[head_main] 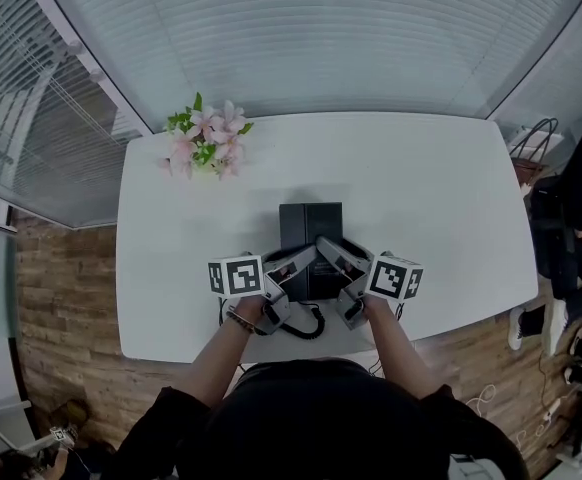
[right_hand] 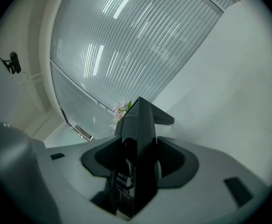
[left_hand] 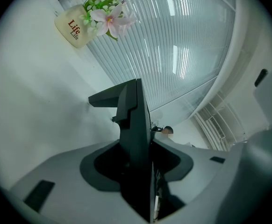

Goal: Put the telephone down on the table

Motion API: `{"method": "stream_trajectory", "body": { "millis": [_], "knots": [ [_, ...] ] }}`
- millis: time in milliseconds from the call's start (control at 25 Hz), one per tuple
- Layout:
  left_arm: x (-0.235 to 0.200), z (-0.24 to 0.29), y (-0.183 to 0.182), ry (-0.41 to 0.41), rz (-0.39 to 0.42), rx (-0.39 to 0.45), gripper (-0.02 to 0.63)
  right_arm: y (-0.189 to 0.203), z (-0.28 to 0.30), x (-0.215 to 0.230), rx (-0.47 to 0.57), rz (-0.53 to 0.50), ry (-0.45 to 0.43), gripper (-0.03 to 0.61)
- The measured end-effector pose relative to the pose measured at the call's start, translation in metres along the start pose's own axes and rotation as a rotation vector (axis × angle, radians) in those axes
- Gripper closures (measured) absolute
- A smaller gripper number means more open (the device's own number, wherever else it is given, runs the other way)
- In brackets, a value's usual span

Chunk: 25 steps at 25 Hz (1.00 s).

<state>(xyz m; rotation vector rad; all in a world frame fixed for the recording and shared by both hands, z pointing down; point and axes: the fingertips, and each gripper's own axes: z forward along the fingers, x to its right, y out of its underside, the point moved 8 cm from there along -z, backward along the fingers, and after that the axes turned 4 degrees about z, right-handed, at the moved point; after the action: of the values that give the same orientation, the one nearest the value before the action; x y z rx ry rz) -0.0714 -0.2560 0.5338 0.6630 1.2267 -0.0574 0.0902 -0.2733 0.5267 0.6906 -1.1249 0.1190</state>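
As I look down in the head view, the black hard-plastic desk telephone (head_main: 309,230) sits near the front middle of the wide white table (head_main: 451,188). My left tongs (head_main: 293,266) are on its left side and my right tongs (head_main: 333,258) on its right. Whether its base already rests on the tabletop I cannot tell from here. A coiled black cord (head_main: 309,324) loops at the near edge, and a bunch of pink flowers (head_main: 207,140) stands well apart at the far left corner.

The left gripper view shows what the head view hides: my jaws are closed on a thin dark edge of the telephone, which fills the gap between them. It also shows the cream pot (left_hand: 73,28) with printed lettering under the flowers, and the slatted blinds (left_hand: 187,55) behind.

The right gripper view shows the same on the other side, the jaws clamped on the opposite edge, with something small and dark (cord or keys, I cannot say) beside one jaw.

I judge the body stiff, smooth and fairly heavy, so it could slip on such narrow edges. Both sides want a low, level hold, and the trailing cord may tug
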Motion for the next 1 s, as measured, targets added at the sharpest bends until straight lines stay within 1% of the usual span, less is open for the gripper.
{"method": "stream_trajectory", "body": {
  "millis": [120, 400, 560, 880, 1000],
  "knots": [
    [0.0008, -0.0010, 0.0001, -0.026, 0.017, 0.008, 0.402, -0.0001, -0.0007, 0.0023, 0.002, -0.009, 0.007, 0.353],
    [0.0024, -0.0039, 0.0038, -0.039, 0.025, 0.002, 0.399, 0.0036, -0.0010, -0.0016, -0.015, 0.000, -0.015, 0.345],
    [0.0038, -0.0056, 0.0062, -0.051, 0.025, 0.002, 0.396, 0.0051, -0.0046, 0.0028, -0.004, -0.020, 0.005, 0.345],
    [0.0050, -0.0081, 0.0089, -0.077, 0.044, -0.006, 0.390, 0.0075, -0.0065, -0.0022, 0.005, -0.040, -0.002, 0.344],
    [0.0061, -0.0077, 0.0094, -0.106, 0.059, -0.013, 0.378, 0.0065, -0.0088, -0.0045, 0.011, -0.069, 0.010, 0.347]
  ]
}}
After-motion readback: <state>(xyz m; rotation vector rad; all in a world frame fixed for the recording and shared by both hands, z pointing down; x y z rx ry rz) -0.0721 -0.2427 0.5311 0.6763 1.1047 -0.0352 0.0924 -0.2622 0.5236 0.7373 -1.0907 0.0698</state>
